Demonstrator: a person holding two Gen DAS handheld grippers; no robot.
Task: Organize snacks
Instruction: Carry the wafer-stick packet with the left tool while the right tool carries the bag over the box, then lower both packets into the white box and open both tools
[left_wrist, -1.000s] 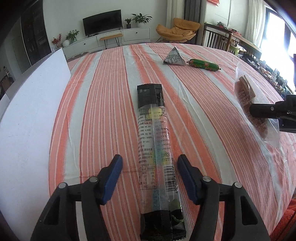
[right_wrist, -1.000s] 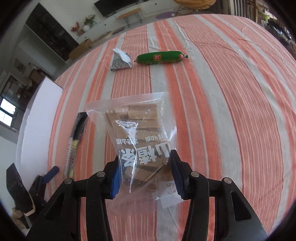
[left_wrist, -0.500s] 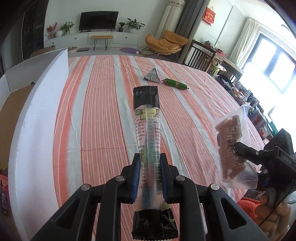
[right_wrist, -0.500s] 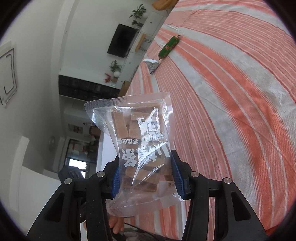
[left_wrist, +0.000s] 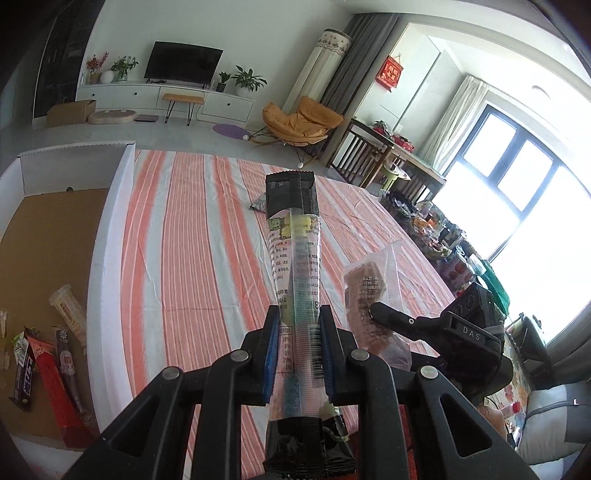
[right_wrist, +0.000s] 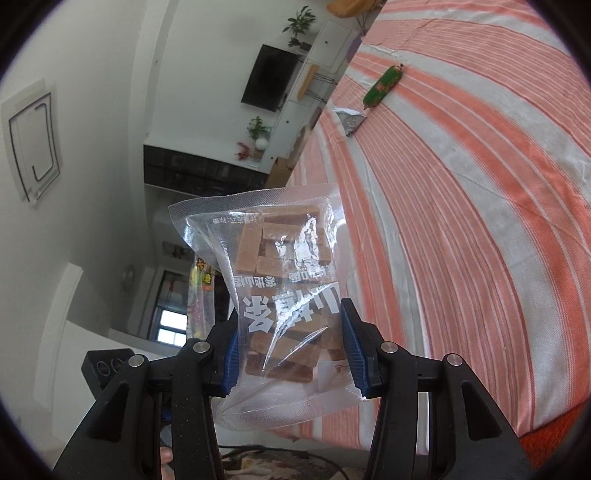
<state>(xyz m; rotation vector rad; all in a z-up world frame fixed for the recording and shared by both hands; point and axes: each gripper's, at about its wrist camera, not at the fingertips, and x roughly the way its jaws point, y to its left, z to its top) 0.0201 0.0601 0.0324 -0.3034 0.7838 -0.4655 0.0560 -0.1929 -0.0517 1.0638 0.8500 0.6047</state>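
Both grippers look like matt black plastic with ribbed blue pads and shiny metal screws; the long snack stick is glossy clear film with black printed ends, and the cube bag is crinkly see-through plastic. Tablecloth is woven striped cloth, slightly creased, and the box on the left has smooth white walls and a matt brown cardboard floor

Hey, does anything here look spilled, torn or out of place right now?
Nothing looks spilled or torn. The long snack stick and bag of brown bars are held intact. Only the green sausage and small silver packet lie loose on the striped tablecloth.
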